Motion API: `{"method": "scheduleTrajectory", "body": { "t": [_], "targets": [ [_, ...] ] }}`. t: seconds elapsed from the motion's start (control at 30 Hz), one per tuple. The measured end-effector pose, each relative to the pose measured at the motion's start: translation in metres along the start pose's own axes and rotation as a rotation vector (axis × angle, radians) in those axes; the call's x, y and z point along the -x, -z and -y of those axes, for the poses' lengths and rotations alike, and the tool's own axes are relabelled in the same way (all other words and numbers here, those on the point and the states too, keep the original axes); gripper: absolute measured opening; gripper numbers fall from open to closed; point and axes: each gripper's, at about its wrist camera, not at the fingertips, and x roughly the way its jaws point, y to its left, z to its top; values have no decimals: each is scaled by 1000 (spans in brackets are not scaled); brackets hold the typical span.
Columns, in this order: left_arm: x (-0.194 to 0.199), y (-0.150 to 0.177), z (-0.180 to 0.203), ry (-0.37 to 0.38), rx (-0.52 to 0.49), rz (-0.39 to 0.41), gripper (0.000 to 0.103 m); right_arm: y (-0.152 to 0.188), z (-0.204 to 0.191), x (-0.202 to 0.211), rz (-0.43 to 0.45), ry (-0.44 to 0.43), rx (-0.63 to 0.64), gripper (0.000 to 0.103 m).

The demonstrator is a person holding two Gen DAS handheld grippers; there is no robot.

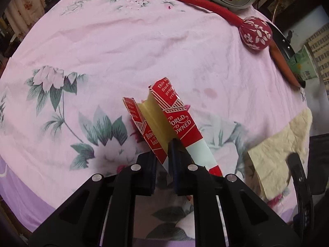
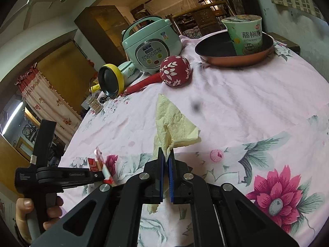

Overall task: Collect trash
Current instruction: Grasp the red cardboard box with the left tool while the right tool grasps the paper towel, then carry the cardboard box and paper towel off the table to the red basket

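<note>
floral tablecloth (image 1: 123, 41): left gripper (image 1: 163, 160) clenched on a light, sharp-edged torn can strip (image 1: 176, 123); right gripper (image 2: 166, 158) pinching a limp paper towel (image 2: 174, 123) by its corner.

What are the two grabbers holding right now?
Left gripper: shut on the red beer wrapper.
Right gripper: shut on the yellow paper towel.

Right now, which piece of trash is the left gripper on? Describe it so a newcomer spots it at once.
On the pink floral tablecloth, go to its near edge, left of the pale yellow paper towel. There the left gripper is shut on a flattened red beer can. It alone is red metal with white lettering.
</note>
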Motion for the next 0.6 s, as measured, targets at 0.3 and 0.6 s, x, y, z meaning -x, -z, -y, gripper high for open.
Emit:
{"method": "scheduleTrajectory", "body": {
  "t": [0.3,0.6],
  "targets": [
    [55,27,-37,42,18,116,8,5,-9,-3,-9,6,44,7],
    [93,73,-93,-78,-8,213,7,24,-46,-14,-78,-26,158,7]
  ]
}}
